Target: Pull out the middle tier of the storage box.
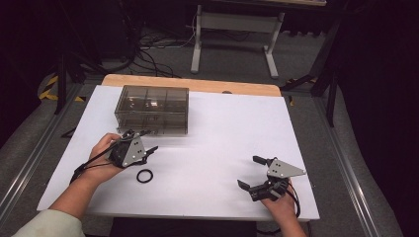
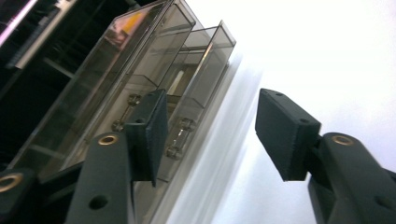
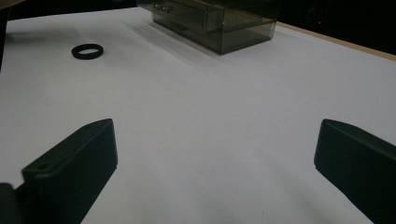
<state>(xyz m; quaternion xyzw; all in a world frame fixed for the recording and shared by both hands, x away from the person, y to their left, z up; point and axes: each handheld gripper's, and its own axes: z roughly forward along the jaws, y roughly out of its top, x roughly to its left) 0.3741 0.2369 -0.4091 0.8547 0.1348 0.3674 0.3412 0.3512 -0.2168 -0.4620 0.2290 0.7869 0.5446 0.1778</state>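
A smoky clear drawer box stands at the back left of the white sheet. My left gripper hovers just in front of its lower drawers, open, with nothing between the pads. In the left gripper view, my left gripper sits tilted close to the box front; one drawer seems to stick out a little. A black ring lies flat on the sheet just below the left hand. My right gripper rests at the front right, wide open and empty. The right gripper view looks past my right gripper at the ring and the box.
The wooden table edge runs behind the sheet. Beyond it are a white table frame and cables on the floor. Bare sheet lies between the two grippers.
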